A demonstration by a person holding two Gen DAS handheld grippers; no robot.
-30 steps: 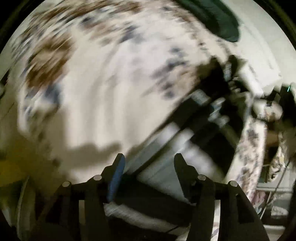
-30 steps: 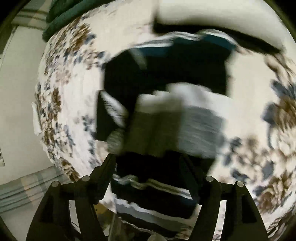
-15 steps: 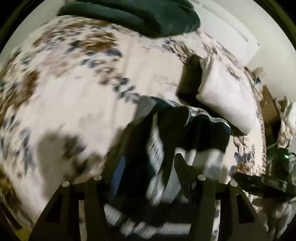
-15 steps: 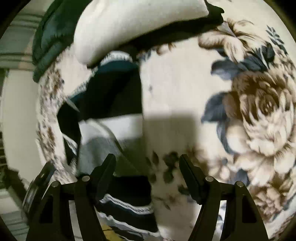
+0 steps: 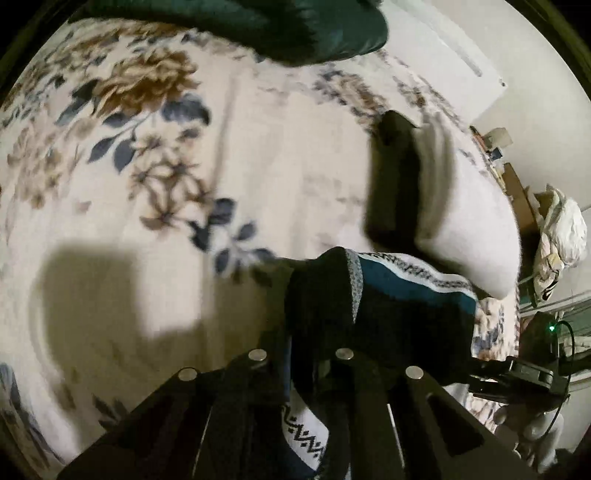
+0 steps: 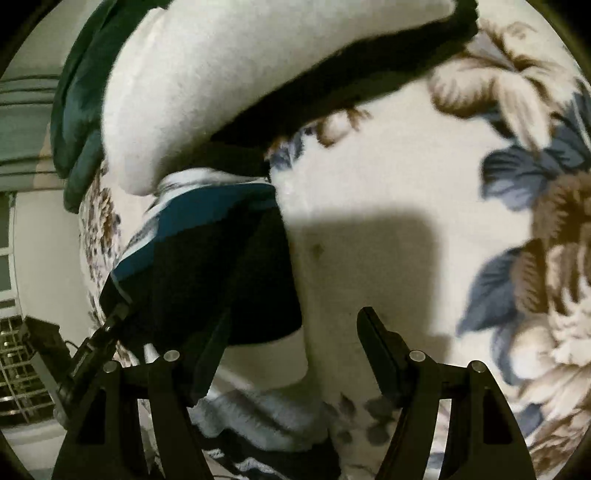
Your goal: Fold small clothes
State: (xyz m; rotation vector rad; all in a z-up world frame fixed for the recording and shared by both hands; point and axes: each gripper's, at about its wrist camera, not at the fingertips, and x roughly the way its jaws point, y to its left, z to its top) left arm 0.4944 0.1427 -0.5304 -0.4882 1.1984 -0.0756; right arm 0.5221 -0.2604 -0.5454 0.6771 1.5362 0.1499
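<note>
Left gripper (image 5: pixel 301 354): lower centre of the left wrist view, jaws pressed together on a fold of the dark garment (image 5: pixel 388 314), cloth bunched between the fingers.

Dark garment: black knit with a teal band and a white patterned border, lying at centre right of the left wrist view on the floral bedspread (image 5: pixel 147 184); a white zigzag-patterned edge hangs below the fingers.

Right gripper (image 6: pixel 291 354): lower centre of the right wrist view, jaws spread and closing slightly, nothing pinched; bare bedspread and the garment's edge lie between them. Its left finger overlaps the same garment (image 6: pixel 207 266) at centre left.

White cushion (image 6: pixel 240 81): upper part of the right wrist view, just beyond the garment, a black item (image 6: pixel 369 88) beneath it.

Dark green blanket (image 5: pixel 277 26): top edge of the left wrist view.

Gripper shadows fall on the bedspread.
</note>
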